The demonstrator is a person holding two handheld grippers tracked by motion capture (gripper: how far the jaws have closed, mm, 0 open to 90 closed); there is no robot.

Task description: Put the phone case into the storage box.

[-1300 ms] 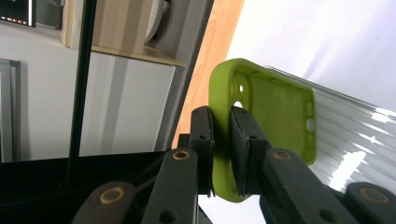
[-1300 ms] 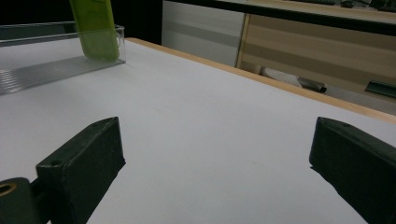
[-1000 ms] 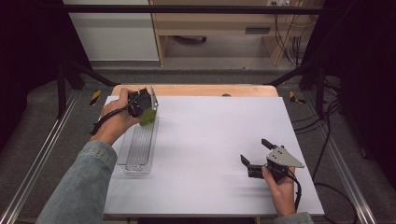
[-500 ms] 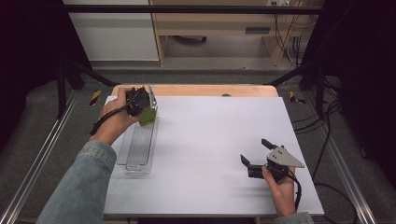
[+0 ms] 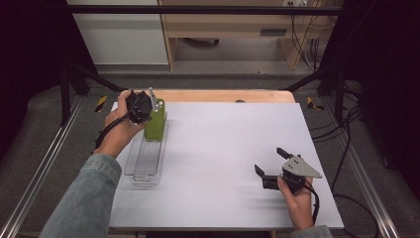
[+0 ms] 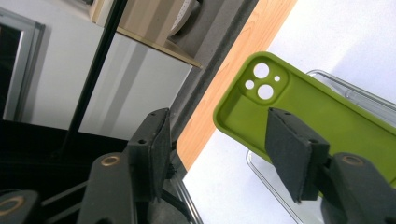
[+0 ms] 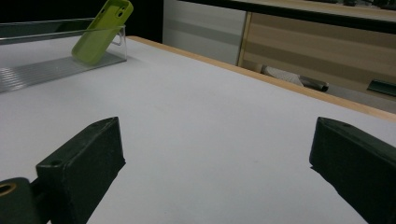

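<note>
A green phone case (image 5: 155,125) stands tilted against the far end wall of a clear plastic tray (image 5: 143,166) at the table's left. My left gripper (image 5: 148,104) hovers at the case's top edge. Its jaws have just been opening. In the left gripper view the case (image 6: 299,100) lies behind the right pad (image 6: 292,156), with the open gap of the left gripper (image 6: 219,135) beside it and no pad pressing on it. My right gripper (image 5: 269,159) rests open at the table's front right, nothing between its jaws. From the right gripper (image 7: 219,140) the case (image 7: 100,32) leans in the tray (image 7: 42,70) far off.
The white table top (image 5: 223,148) has a wooden strip (image 5: 223,95) along its far edge. Beyond it are a white cabinet (image 5: 119,34) and a wooden shelf unit (image 5: 223,25). Metal frame rails run down both sides, and cables hang at the right.
The left gripper's jaws have opened off the green case, which now leans by itself in the tray's far end. The left hand shifted slightly left. The right gripper has not moved.
</note>
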